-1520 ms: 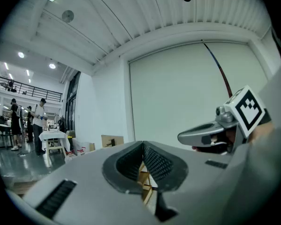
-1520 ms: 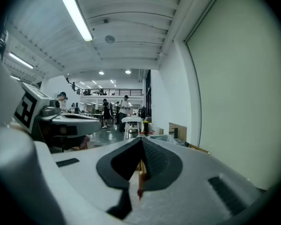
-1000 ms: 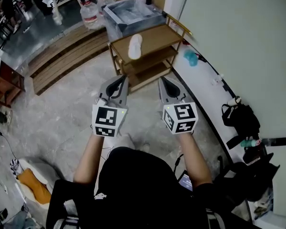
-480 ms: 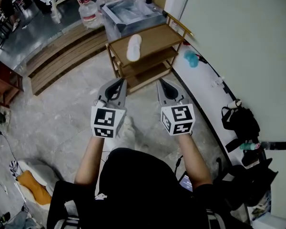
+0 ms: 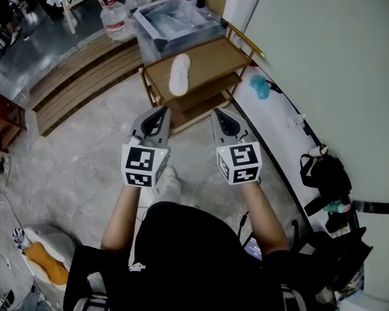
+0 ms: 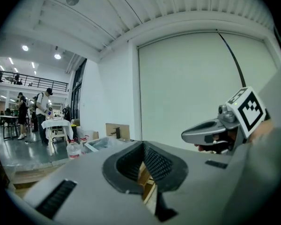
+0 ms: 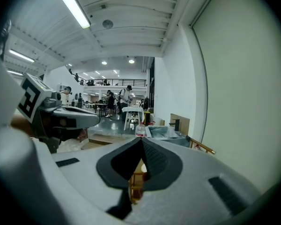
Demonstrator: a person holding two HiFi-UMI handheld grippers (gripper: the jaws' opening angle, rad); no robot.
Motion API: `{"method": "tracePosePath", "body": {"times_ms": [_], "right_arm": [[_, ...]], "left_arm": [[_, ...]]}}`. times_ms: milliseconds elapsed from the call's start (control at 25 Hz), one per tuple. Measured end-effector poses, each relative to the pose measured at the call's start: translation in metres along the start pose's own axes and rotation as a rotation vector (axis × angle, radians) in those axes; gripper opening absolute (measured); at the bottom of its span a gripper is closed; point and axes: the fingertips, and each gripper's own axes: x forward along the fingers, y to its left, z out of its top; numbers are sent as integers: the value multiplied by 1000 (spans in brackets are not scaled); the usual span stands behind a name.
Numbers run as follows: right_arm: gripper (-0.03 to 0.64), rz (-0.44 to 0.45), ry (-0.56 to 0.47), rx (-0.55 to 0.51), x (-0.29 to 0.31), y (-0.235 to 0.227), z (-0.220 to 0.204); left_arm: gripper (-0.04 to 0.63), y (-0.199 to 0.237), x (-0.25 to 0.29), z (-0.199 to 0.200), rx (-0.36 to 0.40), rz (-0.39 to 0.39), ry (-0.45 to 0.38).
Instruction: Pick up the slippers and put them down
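One white slipper (image 5: 179,74) lies on the top shelf of a wooden rack (image 5: 214,56) ahead of me. Only this slipper shows. My left gripper (image 5: 161,111) and my right gripper (image 5: 218,113) are held side by side in front of the rack, short of it, pointing at it. Both are shut with nothing between the fingers. In the left gripper view the jaws of the left gripper (image 6: 143,146) meet, and bits of the rack (image 6: 147,182) show through the gap below. The right gripper (image 7: 141,142) looks the same in the right gripper view.
A grey box (image 5: 175,19) stands behind the rack, with a water bottle (image 5: 113,18) and wooden steps (image 5: 78,70) to its left. A white ledge (image 5: 279,118) along the right wall carries a teal object (image 5: 260,86). Black bags (image 5: 324,170) sit at the right.
Both grippers have moved forward toward the rack, still side by side and shut. The rack and slipper now lie closer to the fingertips.
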Motion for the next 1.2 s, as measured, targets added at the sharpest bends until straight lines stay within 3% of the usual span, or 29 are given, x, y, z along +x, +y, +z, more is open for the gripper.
{"method": "tracePosePath", "body": {"times_ms": [760,1200], "right_arm": [[-5,37,39,-82,190,-27,41],[-5,29,89,-64,251,-23,26]], "left_arm": [[5,136,128,-1,-13,-29,53],[5,167,161,-29,-14,-92,98]]}}
